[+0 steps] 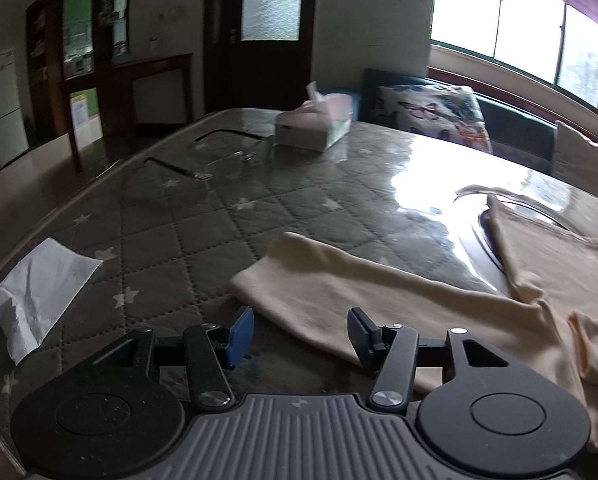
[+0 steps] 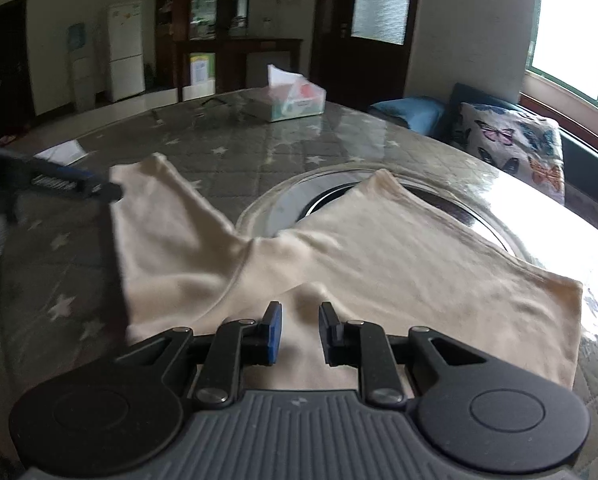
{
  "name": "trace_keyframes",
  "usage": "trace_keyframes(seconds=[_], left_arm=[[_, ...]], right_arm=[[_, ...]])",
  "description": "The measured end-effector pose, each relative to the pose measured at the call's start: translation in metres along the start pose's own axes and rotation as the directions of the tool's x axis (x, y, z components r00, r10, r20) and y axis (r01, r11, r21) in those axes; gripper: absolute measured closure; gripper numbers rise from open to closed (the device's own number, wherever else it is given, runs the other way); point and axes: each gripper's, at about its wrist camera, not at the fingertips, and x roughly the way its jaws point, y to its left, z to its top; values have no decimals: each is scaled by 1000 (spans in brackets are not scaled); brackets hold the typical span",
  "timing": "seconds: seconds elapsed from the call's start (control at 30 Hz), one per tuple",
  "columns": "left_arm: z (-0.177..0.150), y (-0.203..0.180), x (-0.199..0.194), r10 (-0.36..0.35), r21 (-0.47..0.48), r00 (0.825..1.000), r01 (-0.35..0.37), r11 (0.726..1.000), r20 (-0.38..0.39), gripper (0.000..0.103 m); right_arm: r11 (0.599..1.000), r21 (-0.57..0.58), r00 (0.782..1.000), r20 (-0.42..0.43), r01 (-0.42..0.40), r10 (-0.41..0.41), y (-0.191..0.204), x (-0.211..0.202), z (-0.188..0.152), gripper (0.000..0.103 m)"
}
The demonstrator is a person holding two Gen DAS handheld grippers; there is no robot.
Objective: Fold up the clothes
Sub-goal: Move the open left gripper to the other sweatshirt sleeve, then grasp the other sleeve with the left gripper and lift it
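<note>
In the left wrist view, the left tongs (image 1: 301,334) sit at the bottom centre of the frame with the jaws spread wide and nothing between them. They hover just over the table (image 1: 203,216), which wears a grey quilted cover with white stars under a glossy clear sheet. The cream garment (image 1: 379,292) lies in the lower right of the frame, one sleeve reaching toward the centre so that its cuff edge lies just ahead of the right-hand jaw. A crumpled white tissue (image 1: 35,292) rests at the left edge of the frame, well apart from the cloth. Near the top centre stands a tissue box (image 1: 313,126), with a pair of glasses (image 1: 219,160) beside it to the left. A butterfly-print cushion (image 1: 435,116) sits beyond the table at upper right.

In the right wrist view, the right tongs (image 2: 300,334) are at the bottom centre, jaws parted with a narrow gap, directly over the garment (image 2: 379,264); whether the tips touch the fabric is hard to tell. The cloth spreads across the middle of the frame, partly covering a round glass turntable (image 2: 479,216). The left tongs (image 2: 75,186) appear blurred at the left edge, next to the sleeve end. The tissue box (image 2: 295,98) stands at top centre, the cushion (image 2: 511,144) at right.
</note>
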Motion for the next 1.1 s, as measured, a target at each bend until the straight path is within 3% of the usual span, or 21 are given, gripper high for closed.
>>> trace_keyframes(seconds=[0.33, 0.4, 0.53, 0.63, 0.77, 0.87, 0.93, 1.1], left_arm=[[6, 16, 14, 54, -92, 999, -54, 994, -5, 50], [7, 18, 15, 58, -101, 998, -58, 993, 2, 57], [13, 22, 22, 56, -135, 998, -54, 989, 9, 90], [20, 20, 16, 24, -158, 999, -19, 987, 27, 95], [30, -6, -10, -69, -106, 994, 79, 991, 89, 97], [37, -38, -30, -171, -42, 977, 177, 983, 127, 97], [40, -63, -43, -253, 14, 957, 254, 967, 143, 97], [38, -126, -68, -466, 147, 875, 447, 882, 132, 97]], right_arm=[[999, -26, 999, -10, -37, 36, 13, -8, -11, 78], [999, -17, 999, 1, -34, 34, 11, -12, -11, 78], [1000, 0, 1000, 14, -20, 20, 7, -20, -11, 78], [1000, 16, 1000, 25, -11, 11, 3, -27, -13, 78], [999, 49, 999, 42, 3, -5, -6, -38, -16, 78], [996, 88, 998, 52, 13, -17, -16, -45, -20, 78], [993, 111, 998, 58, 29, -35, -23, -50, -24, 78], [983, 174, 995, 72, 56, -69, -42, -62, -34, 78]])
